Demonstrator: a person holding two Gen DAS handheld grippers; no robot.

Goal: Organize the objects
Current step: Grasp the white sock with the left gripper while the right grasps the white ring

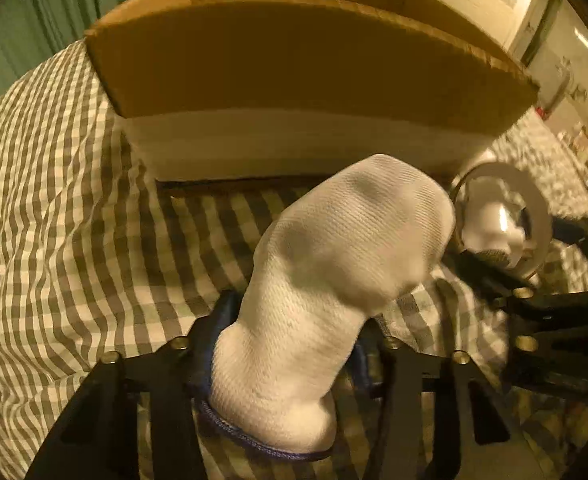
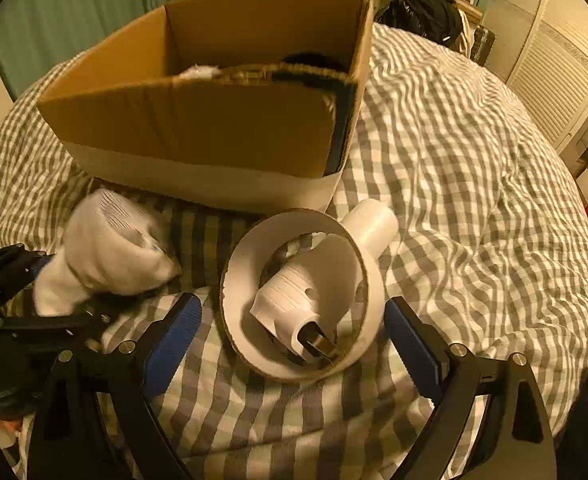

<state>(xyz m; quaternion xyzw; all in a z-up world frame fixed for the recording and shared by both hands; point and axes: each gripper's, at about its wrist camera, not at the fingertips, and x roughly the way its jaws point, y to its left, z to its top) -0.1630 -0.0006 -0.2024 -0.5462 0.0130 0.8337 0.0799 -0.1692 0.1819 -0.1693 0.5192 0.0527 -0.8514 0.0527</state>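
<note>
Item one, far left: checked bedcover point(image 2: 474, 168), grey and white, rumpled, bearing everything below.

Item two: my left gripper point(image 1: 289, 344), pointing steeply down, its blue pads pressed on the cuff end of a white sock point(image 1: 334, 264). The sock is bundled, its toe end sticking up and forward toward the box. In the right wrist view the same sock point(image 2: 109, 252) sits at the left edge, just in front of the box's near wall. Pads read as clamped on the fabric, narrow.

Item three, centre rear: cardboard box point(image 2: 197, 128), open-topped, near flap folded inward, with a pale band along its base. Something white and something dark lie inside; I cannot tell what they are.

Item four, centre front: wide white tape roll point(image 2: 233, 280), lying on the cover with its open core toward the camera and a white plastic piece lodged inside it. A white cylinder point(image 2: 374, 226) lies touching its far side.

Item five: my right gripper point(image 2: 294, 340), jaws wide, blue pads standing either side of the roll; the right one looks very near or brushing the rim, the left apart, nothing gripped.

Handling note, my judgement: the sock is secured, so I would lift it clear of the inward flap before carrying it over the box. For the roll, I would centre the pads across its outer wall and close slowly, as cardboard can deform and the loose insert may slip out if tilted.
</note>
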